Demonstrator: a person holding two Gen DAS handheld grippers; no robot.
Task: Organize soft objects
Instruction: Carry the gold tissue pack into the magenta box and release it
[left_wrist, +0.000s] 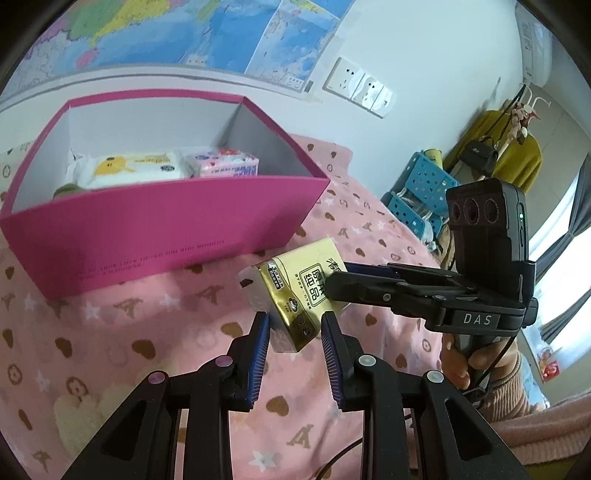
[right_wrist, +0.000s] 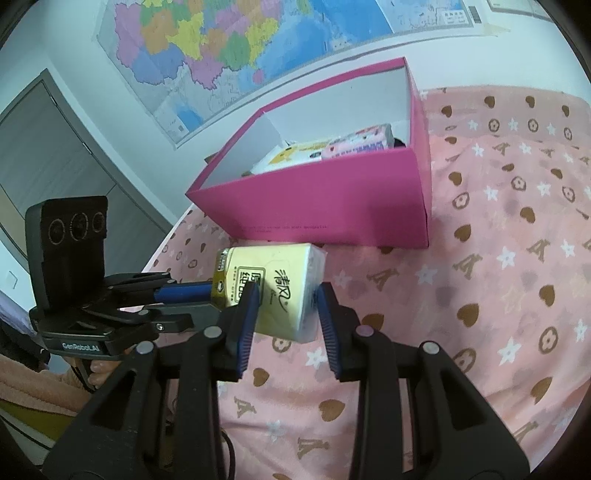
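Observation:
A yellow and gold tissue pack (left_wrist: 295, 291) (right_wrist: 275, 286) is held above the pink bedspread, in front of the open pink box (left_wrist: 155, 225) (right_wrist: 332, 199). My left gripper (left_wrist: 294, 325) has its blue pads on either side of the pack's gold end. My right gripper (right_wrist: 284, 299) is closed across the pack's other end; it shows from the side in the left wrist view (left_wrist: 340, 280). Inside the box lie a white and yellow tissue pack (left_wrist: 133, 168) (right_wrist: 291, 155) and a pink tissue pack (left_wrist: 221, 164) (right_wrist: 358, 142).
The box stands on the bed against the wall, under a large map (right_wrist: 229, 48). Wall sockets (left_wrist: 358, 86) and a blue crate stack (left_wrist: 417, 195) are to the right of the bed. A grey door (right_wrist: 48, 155) is at the left.

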